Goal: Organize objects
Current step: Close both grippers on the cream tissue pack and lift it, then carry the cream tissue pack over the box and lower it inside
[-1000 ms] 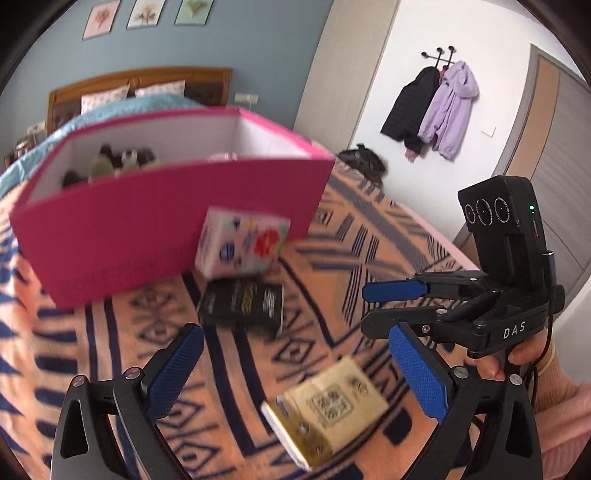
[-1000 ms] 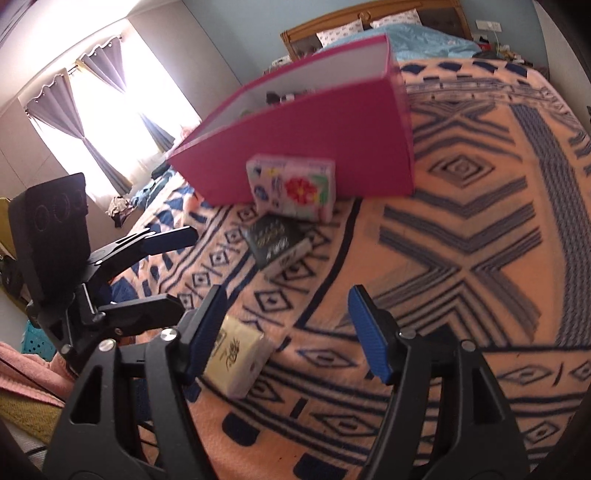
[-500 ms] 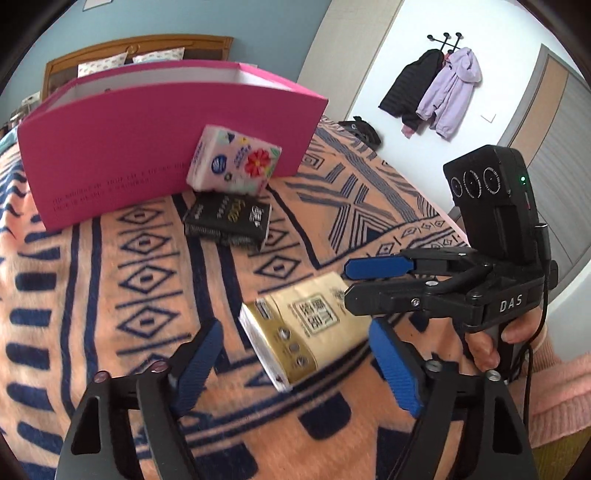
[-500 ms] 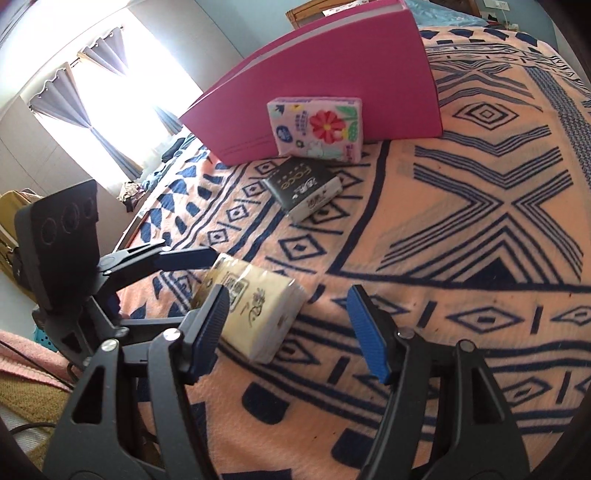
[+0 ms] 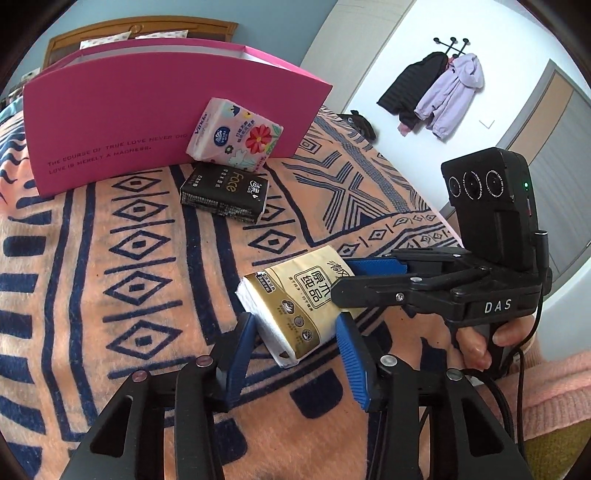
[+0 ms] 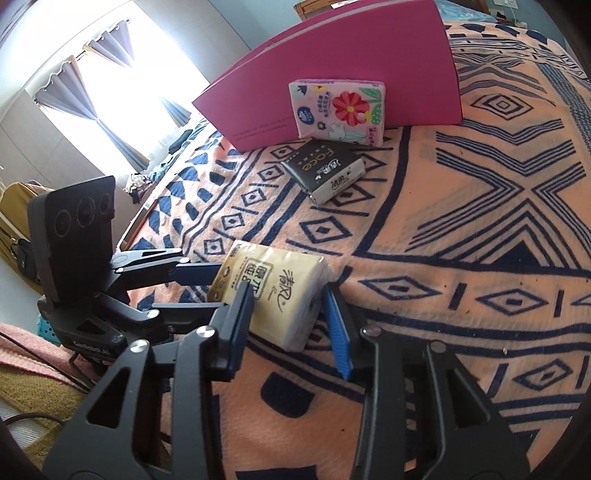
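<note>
A yellow tissue pack (image 5: 295, 306) lies on the patterned blanket. My left gripper (image 5: 295, 339) straddles its near end, pads at both sides, apparently touching. My right gripper (image 6: 291, 314) straddles the same pack (image 6: 275, 291) from the other side, pads close to its edges. Each gripper shows in the other's view: the right one (image 5: 354, 280) and the left one (image 6: 199, 284). A black tissue pack (image 5: 225, 194) lies farther off. A floral tissue pack (image 5: 236, 134) leans on a pink box (image 5: 110, 122).
The blanket (image 5: 110, 277) covers a bed with a wooden headboard (image 5: 140, 29). Coats (image 5: 436, 92) hang on the wall to the right. A bright curtained window (image 6: 103, 85) is at the left in the right wrist view.
Both grippers came down and forward onto the yellow pack and narrowed around it. The pink box and the other packs now sit farther off in view.
</note>
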`<action>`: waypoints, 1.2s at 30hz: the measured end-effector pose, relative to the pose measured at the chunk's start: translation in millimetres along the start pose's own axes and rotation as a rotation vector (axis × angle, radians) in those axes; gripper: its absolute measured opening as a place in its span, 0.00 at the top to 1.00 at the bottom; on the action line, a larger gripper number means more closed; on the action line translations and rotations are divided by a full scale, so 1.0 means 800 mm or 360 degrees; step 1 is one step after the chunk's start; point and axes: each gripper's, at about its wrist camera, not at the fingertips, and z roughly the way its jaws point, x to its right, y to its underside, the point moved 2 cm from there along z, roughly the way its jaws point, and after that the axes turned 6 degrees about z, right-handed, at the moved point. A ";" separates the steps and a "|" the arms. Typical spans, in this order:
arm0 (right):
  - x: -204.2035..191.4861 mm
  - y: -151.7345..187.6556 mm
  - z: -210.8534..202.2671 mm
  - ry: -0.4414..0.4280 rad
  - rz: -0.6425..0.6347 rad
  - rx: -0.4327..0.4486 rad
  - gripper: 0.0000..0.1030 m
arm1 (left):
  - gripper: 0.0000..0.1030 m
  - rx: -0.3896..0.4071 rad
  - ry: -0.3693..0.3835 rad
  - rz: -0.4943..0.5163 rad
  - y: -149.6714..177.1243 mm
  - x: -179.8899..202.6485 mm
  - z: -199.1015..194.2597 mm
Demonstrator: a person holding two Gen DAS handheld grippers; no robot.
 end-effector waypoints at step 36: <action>-0.026 -0.086 -0.061 0.0070 -0.0125 0.0380 0.60 | 0.57 0.0279 -0.0079 0.0108 -0.110 0.003 -0.027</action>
